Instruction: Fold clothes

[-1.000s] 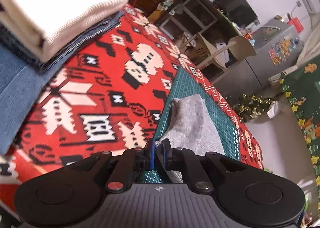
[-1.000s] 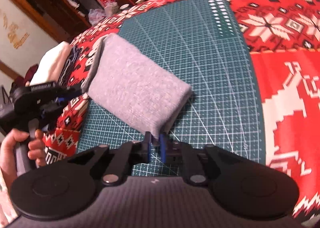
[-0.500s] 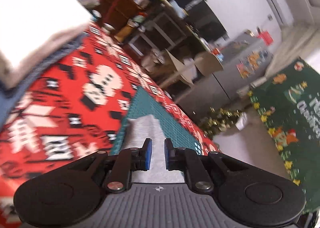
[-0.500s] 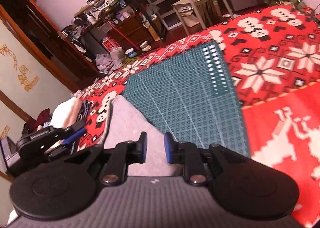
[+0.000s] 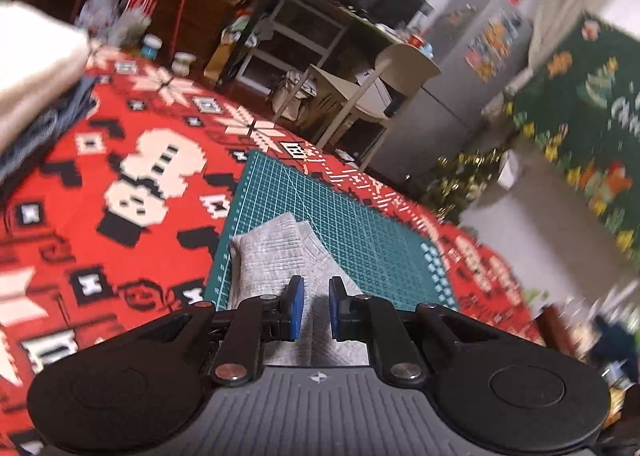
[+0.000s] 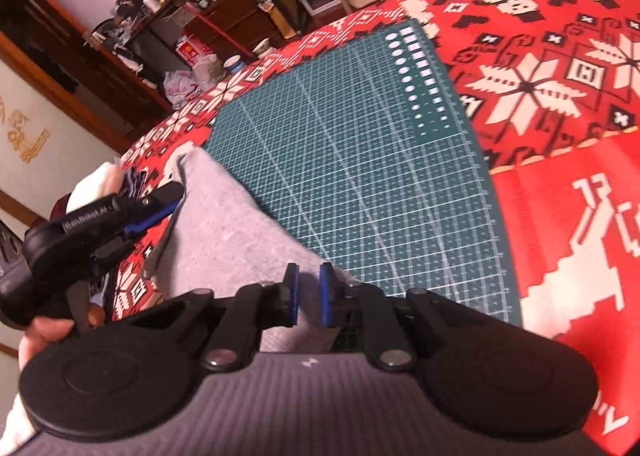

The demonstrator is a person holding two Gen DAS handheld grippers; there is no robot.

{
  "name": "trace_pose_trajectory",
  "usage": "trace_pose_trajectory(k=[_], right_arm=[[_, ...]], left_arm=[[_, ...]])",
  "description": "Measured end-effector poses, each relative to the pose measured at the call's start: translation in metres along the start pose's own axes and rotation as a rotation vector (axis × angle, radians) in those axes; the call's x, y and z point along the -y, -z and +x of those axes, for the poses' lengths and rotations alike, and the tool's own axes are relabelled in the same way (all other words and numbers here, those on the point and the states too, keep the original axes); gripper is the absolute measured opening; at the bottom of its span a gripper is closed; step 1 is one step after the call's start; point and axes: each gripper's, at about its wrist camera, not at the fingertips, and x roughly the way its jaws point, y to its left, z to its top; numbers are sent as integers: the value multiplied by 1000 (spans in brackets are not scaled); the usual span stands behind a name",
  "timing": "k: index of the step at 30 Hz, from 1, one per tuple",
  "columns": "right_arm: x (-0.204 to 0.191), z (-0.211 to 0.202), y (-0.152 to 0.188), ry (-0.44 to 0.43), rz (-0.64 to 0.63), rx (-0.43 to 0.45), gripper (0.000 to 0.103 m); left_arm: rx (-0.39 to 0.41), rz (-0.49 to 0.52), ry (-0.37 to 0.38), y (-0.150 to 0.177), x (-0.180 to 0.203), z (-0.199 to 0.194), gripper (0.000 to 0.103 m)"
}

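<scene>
1. Red patterned cloth covers the work surface, and a green cutting mat is laid on it; cluttered shelves and a pale chair are seen beyond.
2. At the left gripper the blue-padded jaws are seen parted, with nothing between them – the grip is released.
3. Directly under and ahead of these fingers the folded grey garment is seen lying on the near left part of the mat, one edge close to the mat's border.
4. At the right gripper the jaws are likewise held apart and nothing is clasped.
5. In the right wrist view the grey garment is spread flat beneath that gripper, reaching towards the mat's far left corner.
6. In the same view the left gripper is seen to the left, just above the garment's edge, and a hand is wrapped round its handle.
7. Further out to the left a stack of folded clothes is seen on the red cloth – a white piece on top, denim below – well apart from the grey garment.
</scene>
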Motion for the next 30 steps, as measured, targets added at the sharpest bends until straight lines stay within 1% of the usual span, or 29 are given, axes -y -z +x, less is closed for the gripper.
trace_pose_trajectory(k=[2,3,5,8,9,11,13,15,18,20,22,23,25,26,27,28,30], right_arm=[[1,-4,-1,24,-5,14,12],[1,-6,-2,25,-4,32,15],[2,-12,-4,27,-1,68,17],[-4,-15,-11,-60,1,121,17],[-9,-12,-10,-72,-19,119,17],[-18,-5,-10,-93,-60,115,17],[-26,4,-8,-91,-100,102,17],[-35,13,-6,-89,-141,89,17],[-47,26,-3,-84,-202,68,17],[-52,37,3,-9,-264,29,17],[-53,40,5,5,-296,32,16],[-52,37,3,-7,-279,36,17],[-50,31,-3,-33,-246,42,19],[-46,26,-6,-46,-234,59,20],[-42,22,-9,-46,-228,73,23],[-40,22,-13,-44,-234,69,26],[-34,19,-17,-41,-246,42,26]], left_arm=[[11,9,-9,0,0,-2,11],[19,8,-8,-1,0,-4,11],[37,4,8,-3,2,-10,11],[48,17,51,-5,9,-20,11],[40,24,68,-4,12,-21,10],[0,38,95,-1,19,-17,5],[-46,54,106,3,24,-10,4],[-88,85,90,8,29,-1,3],[-134,167,36,17,34,14,3],[-127,227,14,23,37,18,3],[-120,247,3,23,42,17,2],[-115,253,0,23,43,16,2],[-101,228,22,21,41,8,3],[-93,212,34,20,41,3,6],[-81,196,36,18,41,-4,7],[-71,182,37,17,41,-12,7],[-66,156,25,16,39,-28,7]])
